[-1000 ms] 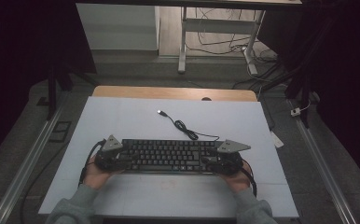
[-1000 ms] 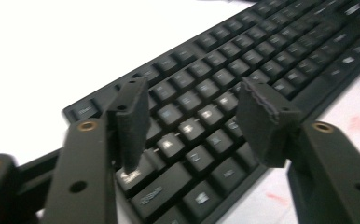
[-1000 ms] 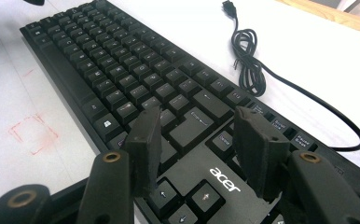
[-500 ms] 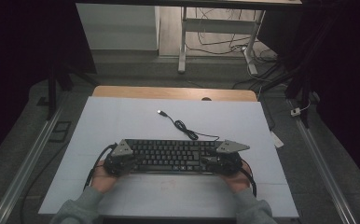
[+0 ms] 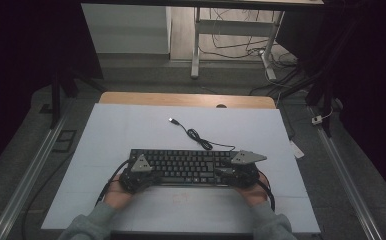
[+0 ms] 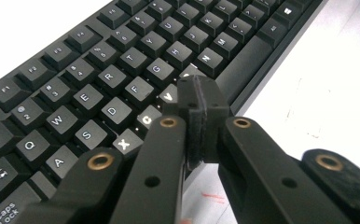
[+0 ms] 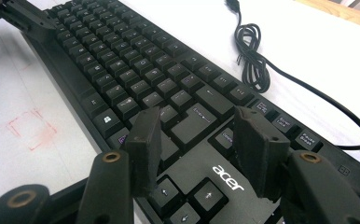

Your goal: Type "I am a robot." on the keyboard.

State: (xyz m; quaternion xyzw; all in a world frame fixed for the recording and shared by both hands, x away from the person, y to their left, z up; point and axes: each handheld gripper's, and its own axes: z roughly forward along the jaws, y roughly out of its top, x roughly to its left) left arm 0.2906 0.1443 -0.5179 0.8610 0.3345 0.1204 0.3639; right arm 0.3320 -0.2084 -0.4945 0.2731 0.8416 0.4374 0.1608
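A black keyboard [image 5: 181,166] is laid flat near the front of the white desk [image 5: 131,125]. The left gripper [image 6: 200,105], fingers pressed together, is poised over the letter keys for tapping; the right gripper [image 7: 201,140], fingers spread wide, is held over the arrow keys.

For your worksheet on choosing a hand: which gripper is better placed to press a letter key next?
Left, probably: the left gripper has shut fingers poised above the keyboard letters; the right gripper stands open by the arrows.
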